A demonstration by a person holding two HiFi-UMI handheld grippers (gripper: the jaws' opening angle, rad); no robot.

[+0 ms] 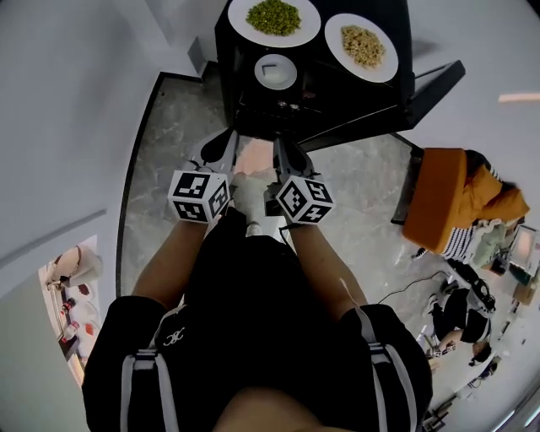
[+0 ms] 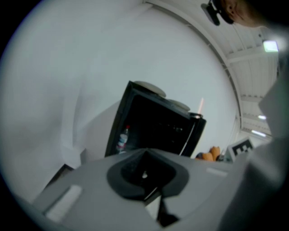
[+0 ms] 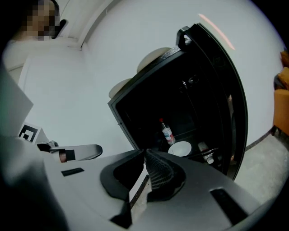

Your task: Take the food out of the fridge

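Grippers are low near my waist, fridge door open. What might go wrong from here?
1. The left gripper and right gripper are both shut and empty; reaching in like that would likely shove the small white plate rather than grasp it.
2. A bottle stands close beside that plate and might tip.
3. The green-food plate and beige-food plate sit on top of the fridge; bumping it may shake them.

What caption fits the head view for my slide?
Left gripper and right gripper, both shut, face the open fridge topped with two food plates.
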